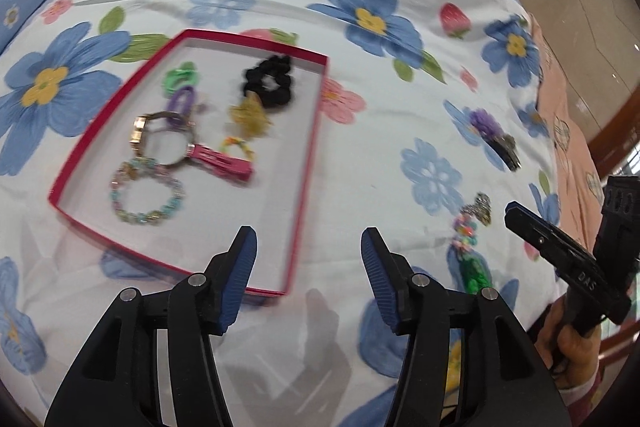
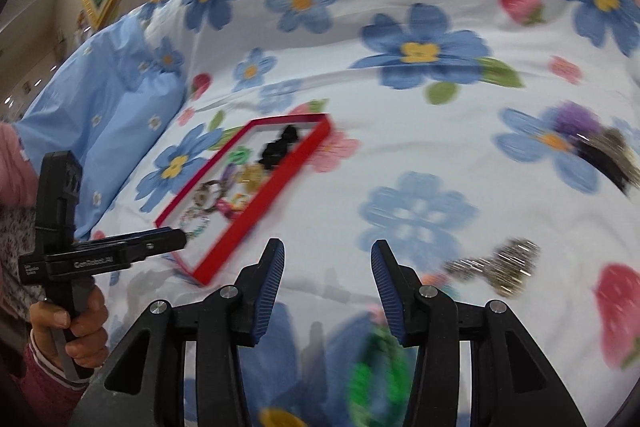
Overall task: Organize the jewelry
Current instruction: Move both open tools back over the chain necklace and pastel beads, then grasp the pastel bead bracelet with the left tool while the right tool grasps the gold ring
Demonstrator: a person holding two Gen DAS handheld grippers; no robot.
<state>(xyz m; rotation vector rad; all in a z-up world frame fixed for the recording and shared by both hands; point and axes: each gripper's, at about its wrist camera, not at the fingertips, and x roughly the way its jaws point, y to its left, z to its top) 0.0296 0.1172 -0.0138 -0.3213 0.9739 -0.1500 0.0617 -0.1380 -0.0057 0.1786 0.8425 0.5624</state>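
Observation:
A red-rimmed shallow box (image 1: 308,163) lies on the floral bedspread and holds a black scrunchie (image 1: 269,81), a gold star clip (image 1: 249,117), a green clip (image 1: 181,75), a purple clip (image 1: 182,103), a watch (image 1: 141,131), a pink tassel keyring (image 1: 224,163) and a beaded bracelet (image 1: 146,195). My left gripper (image 1: 308,251) is open and empty over the box's near right corner. My right gripper (image 2: 327,267) is open and empty above the bedspread; the box (image 2: 256,203) lies to its left. A green beaded piece (image 2: 376,379) lies below its fingers, blurred.
Loose on the bedspread right of the box: a purple and black hair clip (image 1: 496,137), a glittery heart piece (image 1: 480,213) with beads and a green tassel (image 1: 474,273). A blue pillow (image 2: 100,119) lies at left. The bed's edge and a wooden floor are at far right.

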